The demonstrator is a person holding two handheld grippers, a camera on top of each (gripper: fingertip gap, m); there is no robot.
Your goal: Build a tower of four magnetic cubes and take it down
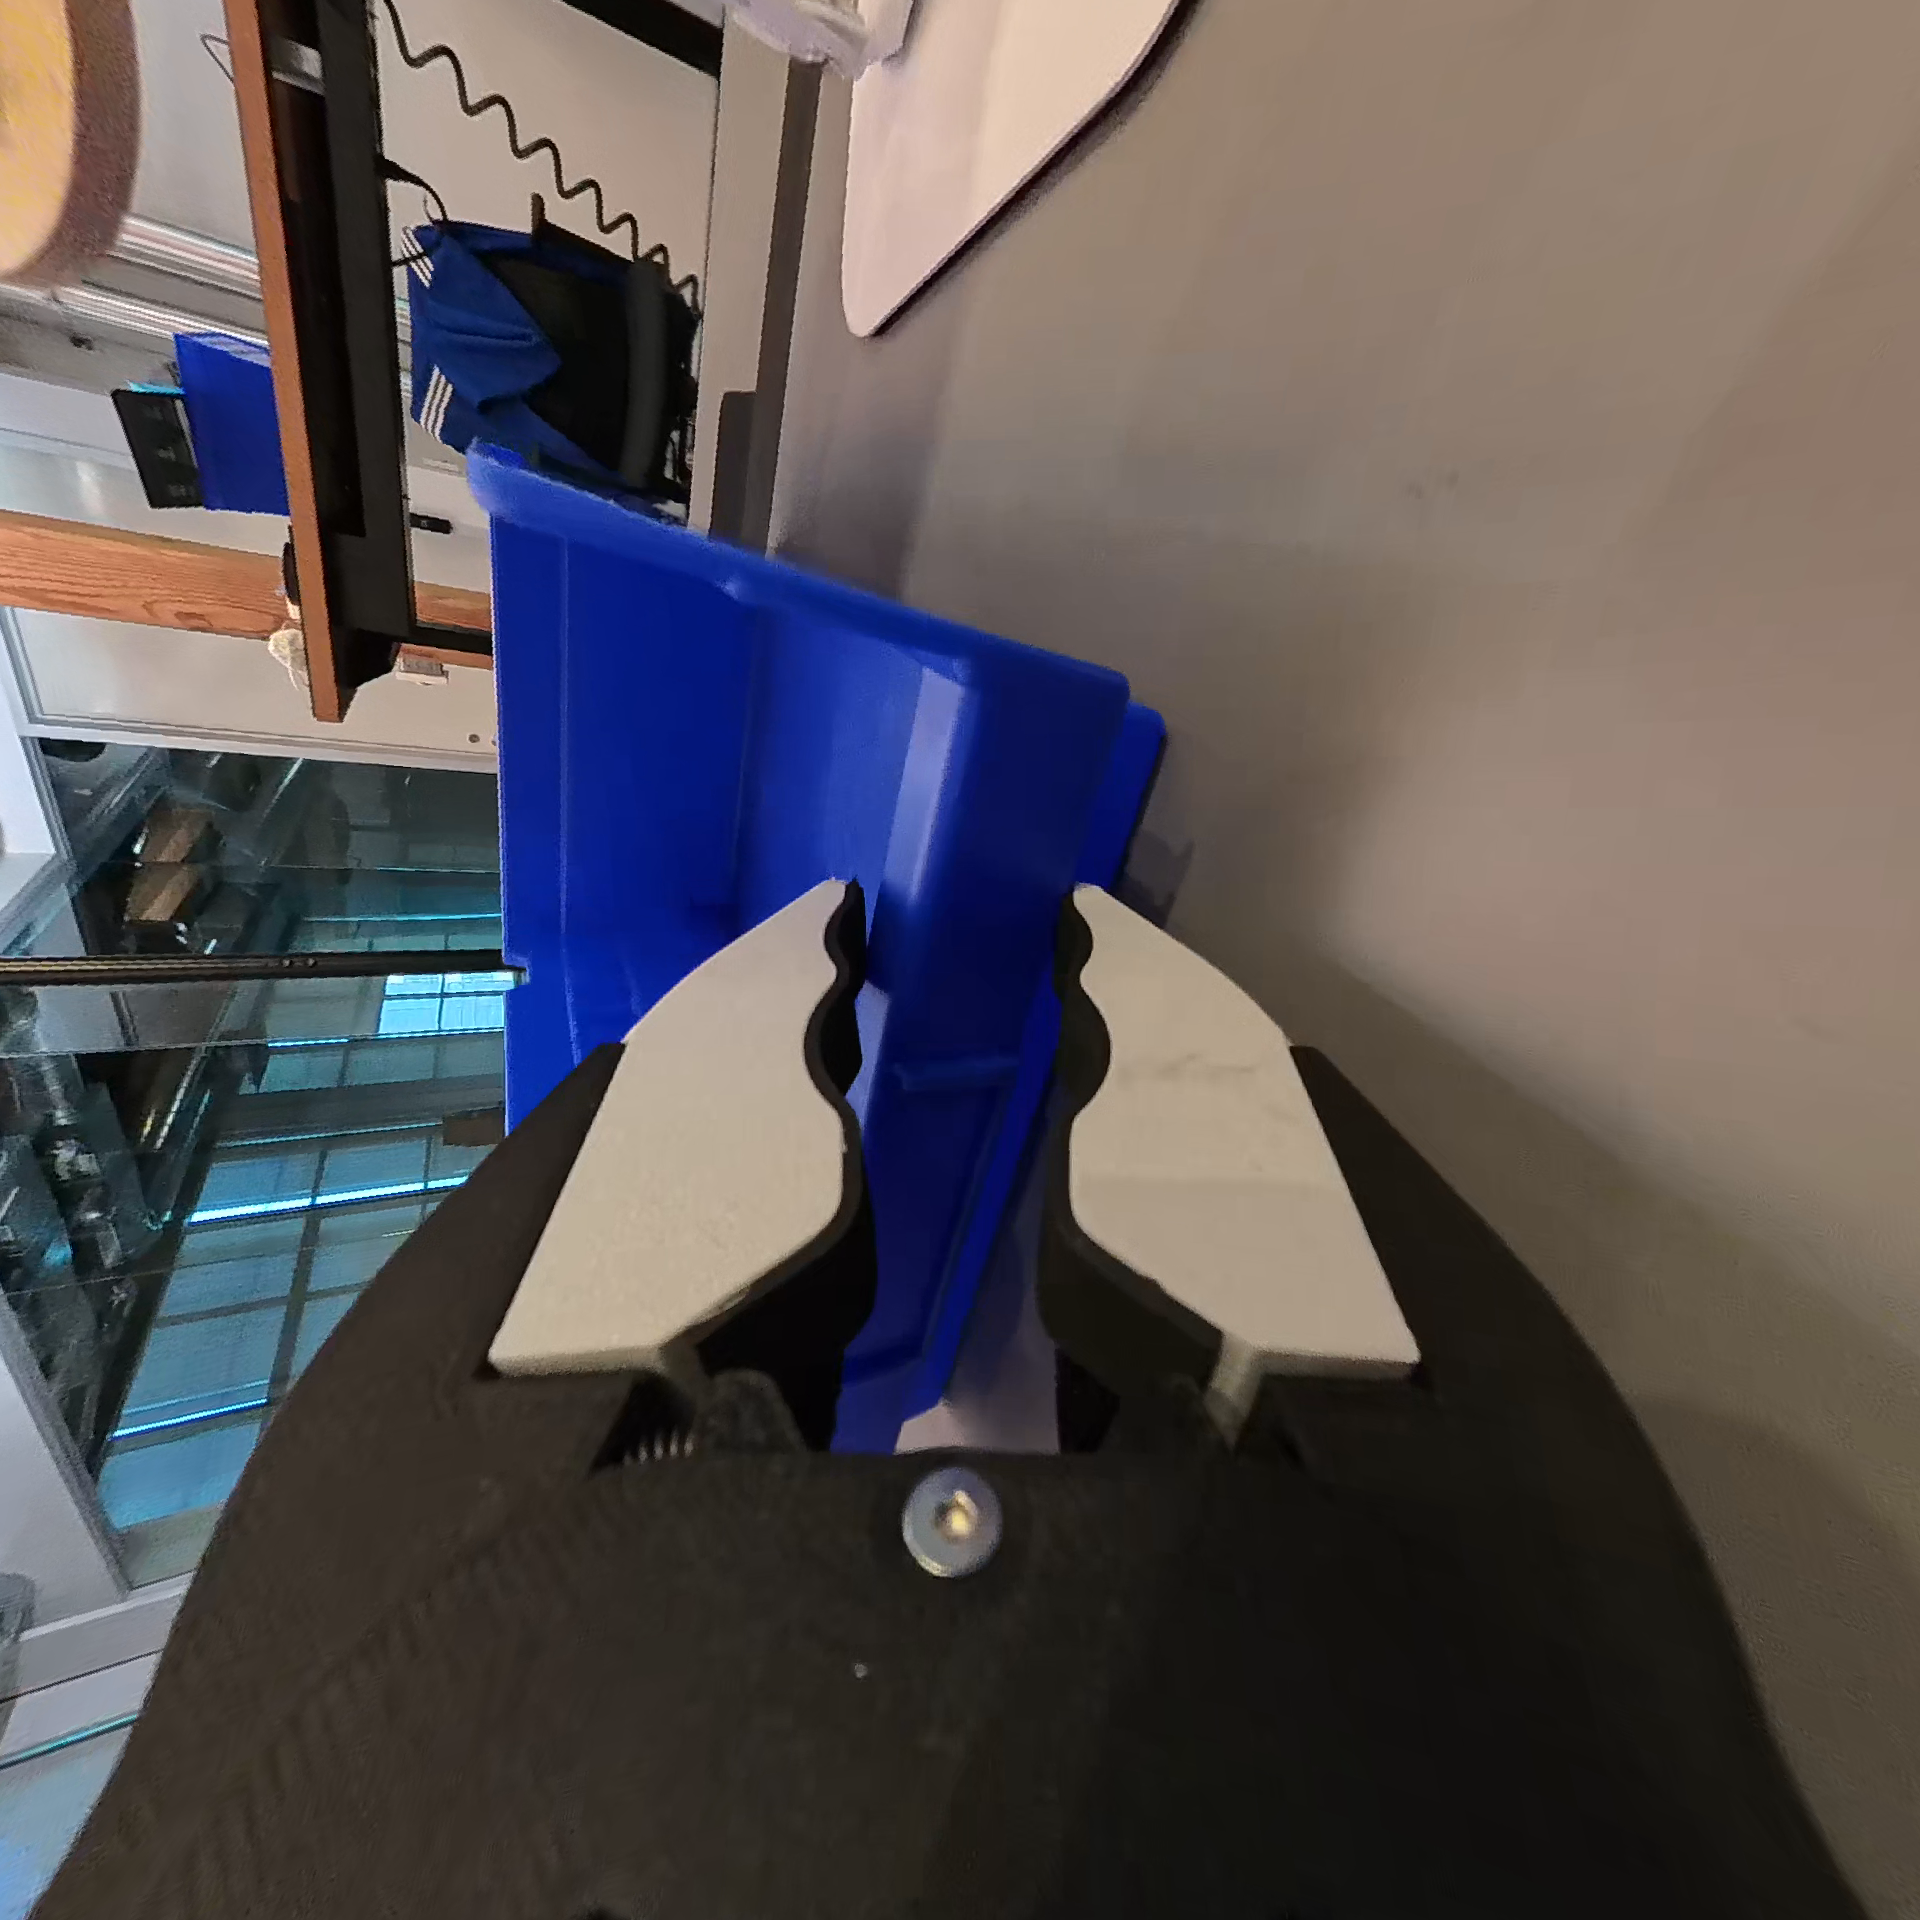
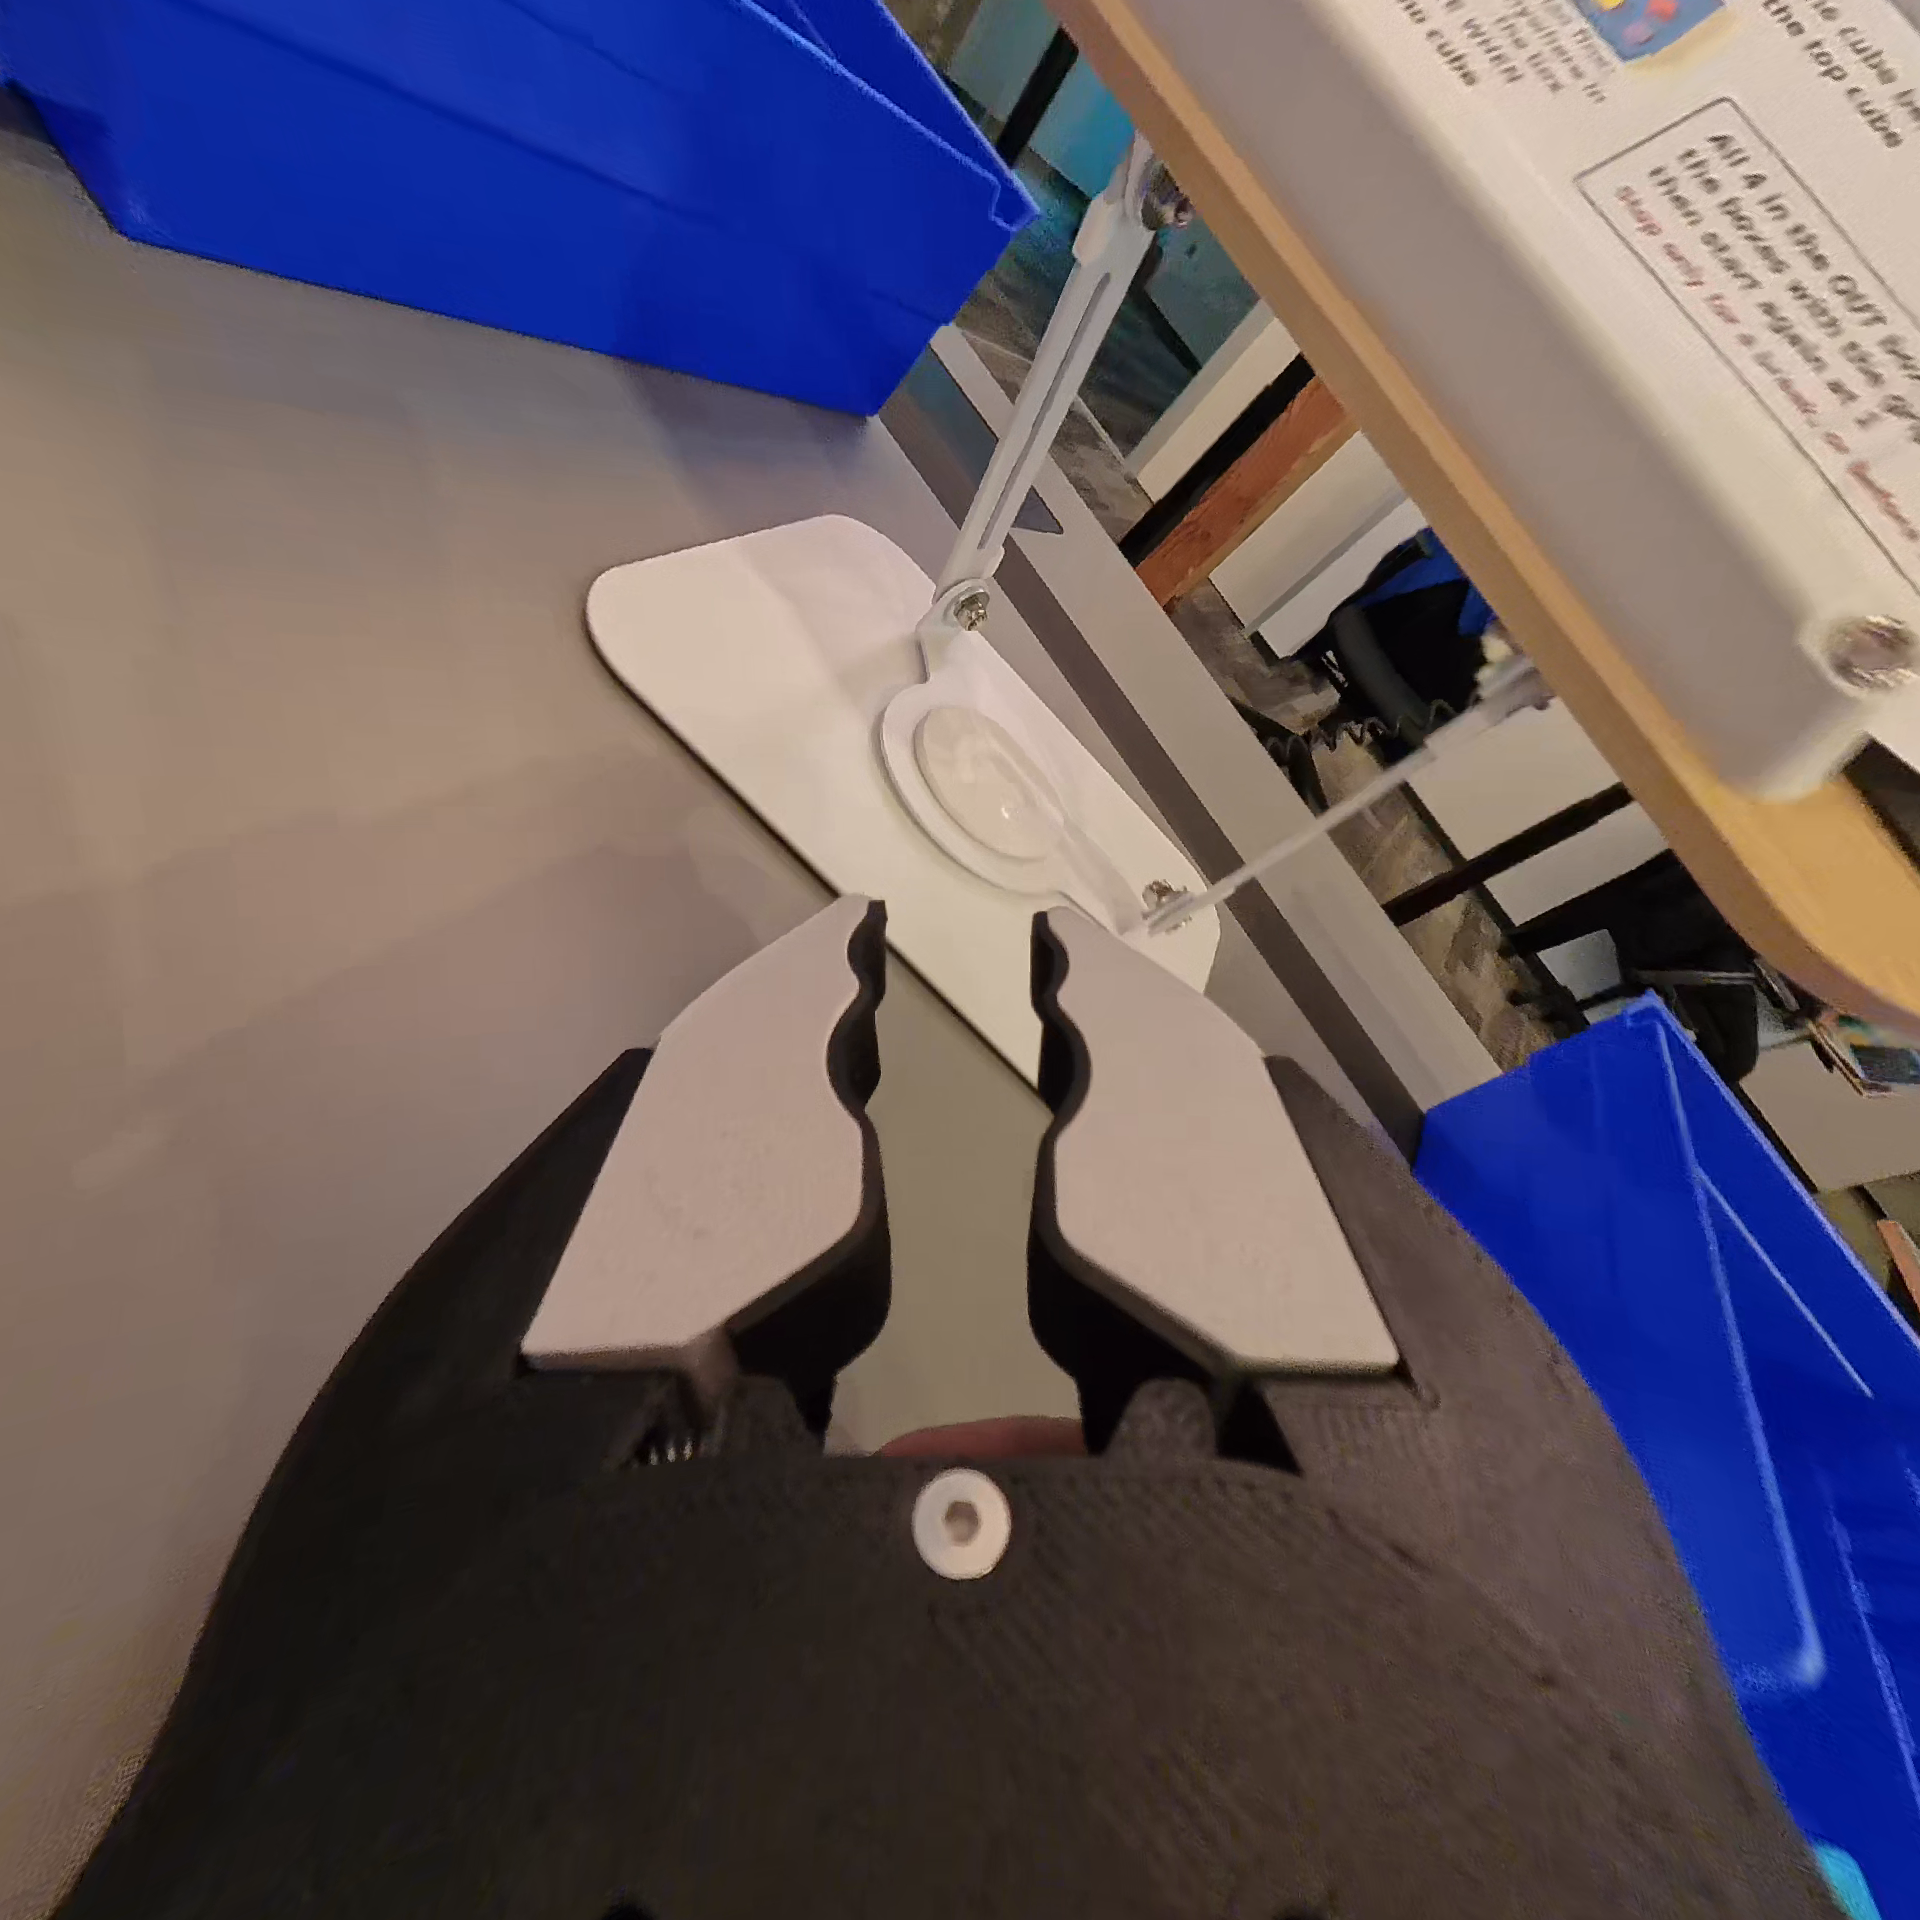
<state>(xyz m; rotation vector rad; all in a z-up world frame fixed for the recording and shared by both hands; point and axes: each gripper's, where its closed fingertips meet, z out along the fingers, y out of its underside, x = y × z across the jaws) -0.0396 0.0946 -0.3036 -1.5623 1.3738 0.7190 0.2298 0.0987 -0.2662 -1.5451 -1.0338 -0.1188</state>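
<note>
Blue bin [image 1: 727, 790] on grey surface [image 1: 1455, 623]; white stand base [image 2: 769, 665] w/ instruction board [image 2: 1538, 312] above; 2nd blue bin [image 2: 1704, 1351] at right.

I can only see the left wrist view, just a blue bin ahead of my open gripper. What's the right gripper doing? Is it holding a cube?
Observer: No. The right gripper is open, with nothing between its fingers.
Operator: What is it pointing at?
Observer: The white base plate of a stand, lying flat on the grey table.
Operator: Any cubes near it?
Observer: None show. A blue bin sits close by at the right of that view, but its inside is hidden.
</note>
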